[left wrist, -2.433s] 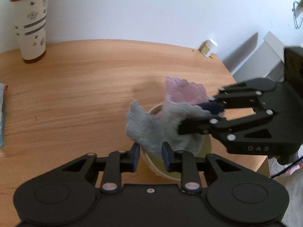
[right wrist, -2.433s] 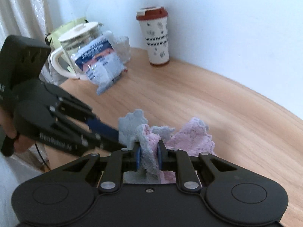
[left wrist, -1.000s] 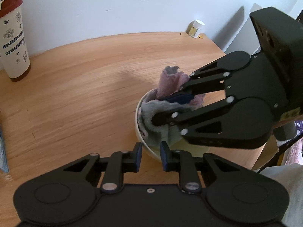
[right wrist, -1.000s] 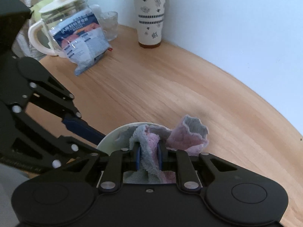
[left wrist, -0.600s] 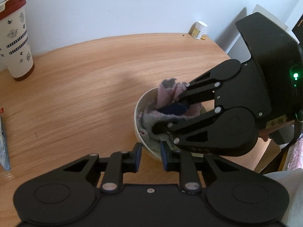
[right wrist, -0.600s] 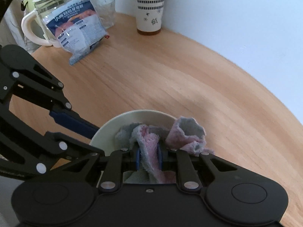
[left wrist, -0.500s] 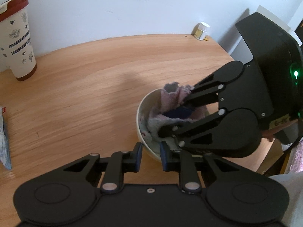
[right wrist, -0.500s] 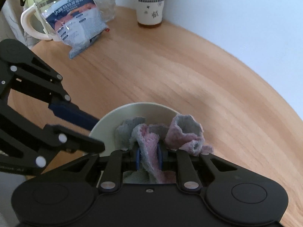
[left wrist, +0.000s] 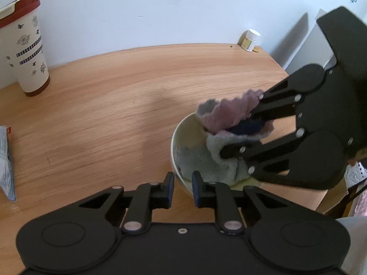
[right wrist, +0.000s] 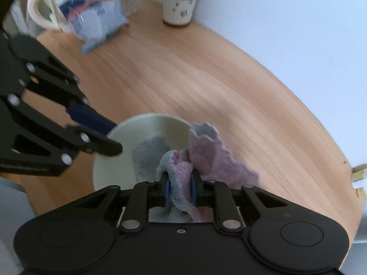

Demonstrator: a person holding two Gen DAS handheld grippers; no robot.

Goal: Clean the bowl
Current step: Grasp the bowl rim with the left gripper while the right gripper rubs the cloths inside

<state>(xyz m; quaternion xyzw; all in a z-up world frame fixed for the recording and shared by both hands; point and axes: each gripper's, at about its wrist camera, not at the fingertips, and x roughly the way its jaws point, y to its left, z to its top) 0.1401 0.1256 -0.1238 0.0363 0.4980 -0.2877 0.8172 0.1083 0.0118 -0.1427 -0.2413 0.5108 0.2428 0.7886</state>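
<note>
A cream bowl (left wrist: 177, 135) stands on the wooden table (left wrist: 103, 114) near its right edge. My left gripper (left wrist: 182, 189) is shut on the bowl's near rim, one pad inside and one outside. In the right wrist view the same bowl (right wrist: 114, 160) has the left gripper's blue pad at its left rim. A grey and pink cloth (left wrist: 220, 160) lies bunched inside the bowl, with a pink fold standing above the rim. My right gripper (right wrist: 180, 192) is shut on a fold of the cloth (right wrist: 176, 167) and pushes it down into the bowl.
A patterned tumbler (left wrist: 25, 52) with a red lid stands at the back left by the wall. A small white jar (left wrist: 250, 40) sits at the back right corner. A glass jug (right wrist: 43, 9) and a printed packet (right wrist: 96, 23) are beyond the left gripper.
The right gripper has swept the cloth round inside the bowl toward its right side, baring the left inner wall. The left gripper has kept its hold on the rim.
</note>
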